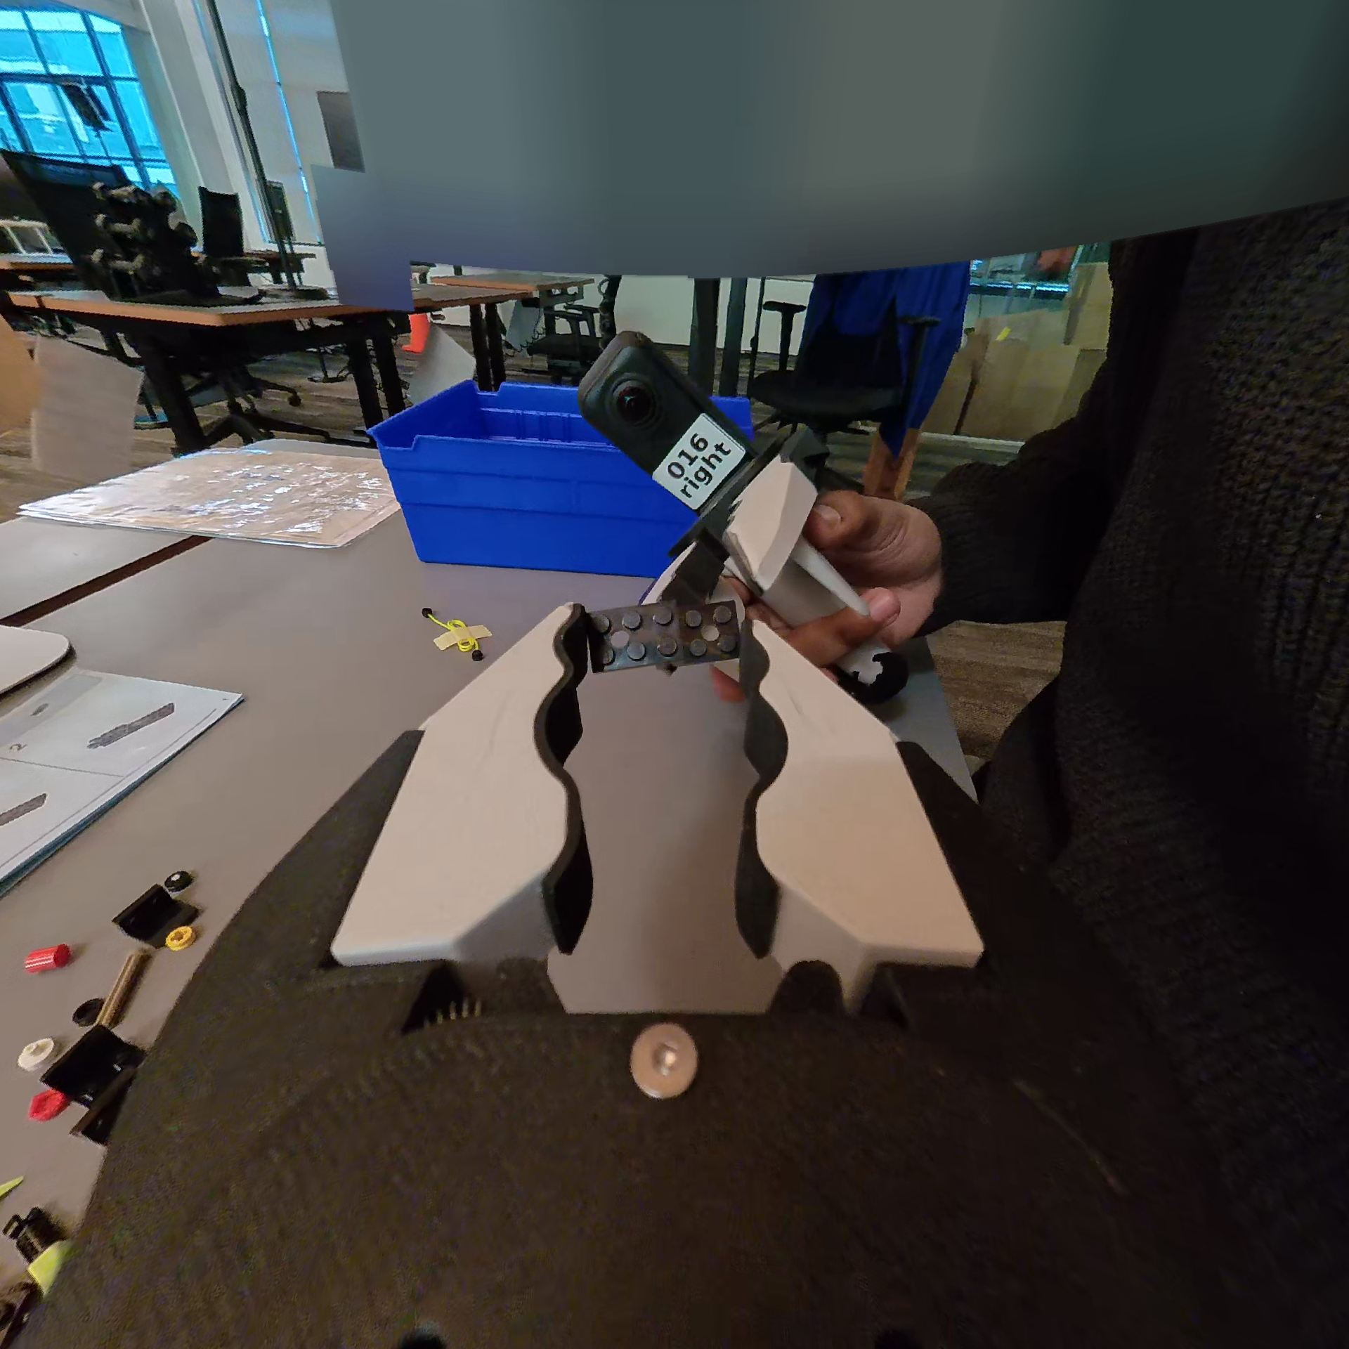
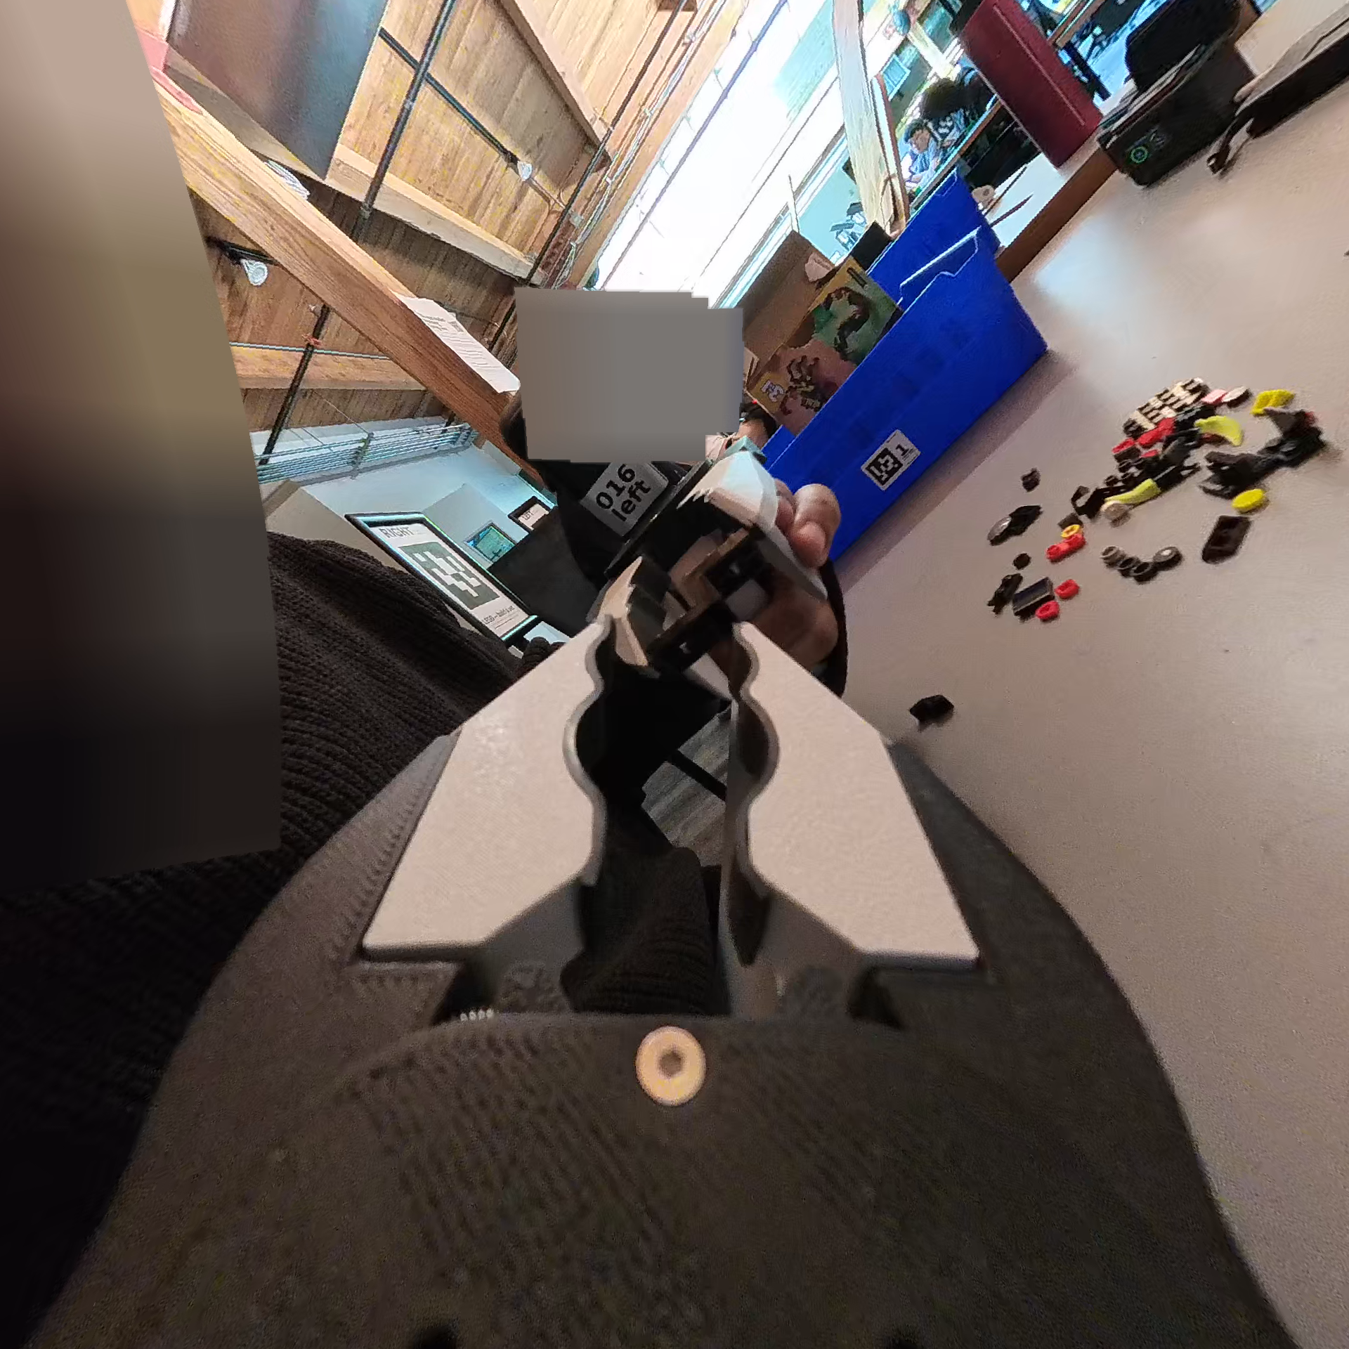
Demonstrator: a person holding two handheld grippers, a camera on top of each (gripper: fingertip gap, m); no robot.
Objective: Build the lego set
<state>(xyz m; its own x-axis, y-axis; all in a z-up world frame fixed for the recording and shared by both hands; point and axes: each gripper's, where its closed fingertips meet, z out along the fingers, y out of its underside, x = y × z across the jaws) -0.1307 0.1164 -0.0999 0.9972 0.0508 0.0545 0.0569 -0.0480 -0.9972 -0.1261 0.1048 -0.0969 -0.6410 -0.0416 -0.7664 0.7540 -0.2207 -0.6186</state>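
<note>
You are holding a dark studded plate across the tips of your left gripper. Its long axis is running left to right, spanning the gap from one fingertip to the other, with the studded face turned toward the camera. The left jaws are pinching it by its two short ends, well above the grey surface. Your right gripper is coming at it from the far right and above, angled down so that its dark tips are touching or just beside the plate's upper edge; it is the nearer one to that free long edge. Its jaws are standing partly spread, and whether they are pressing on the plate I cannot tell. The plate is looking flat and thin, with two rows of round studs and two open holes between them. A blue bin is sitting farther back, and loose small parts are lying on the surface well apart.
</note>
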